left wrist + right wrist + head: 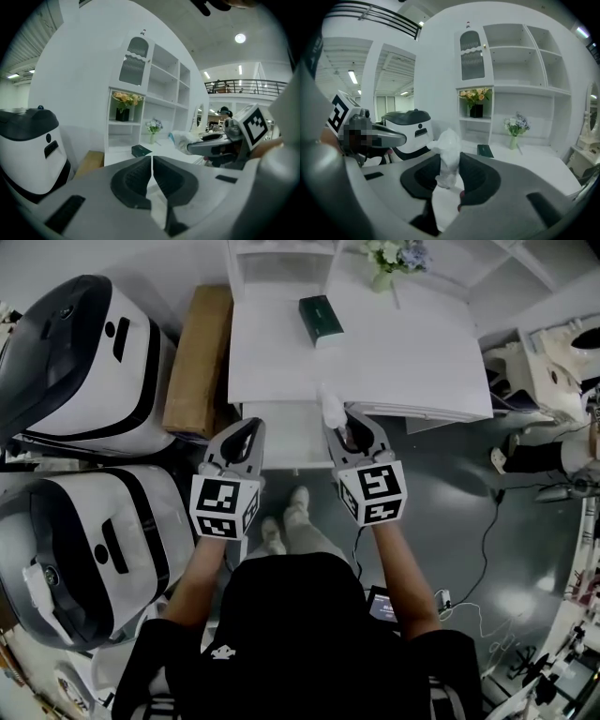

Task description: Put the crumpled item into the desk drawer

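Observation:
My right gripper (345, 427) is shut on a crumpled white plastic item (330, 409), which sticks up from between its pads (449, 157). It hovers at the near edge of the white desk (412, 352), above the right side of a white drawer (281, 437) that juts out below the desktop. My left gripper (249, 432) is level with it, over the drawer's left side. Its jaws are shut with nothing between them (152, 161). The left gripper view also shows the crumpled item (183, 139), at the tip of the right gripper (206, 146).
A dark green box (321, 315) and a vase of flowers (389, 261) sit on the desk, with white shelves (520, 93) behind it. A brown cardboard box (199, 357) and two big white-and-black machines (84, 362) stand to the left. Cables (483, 549) lie on the floor to the right.

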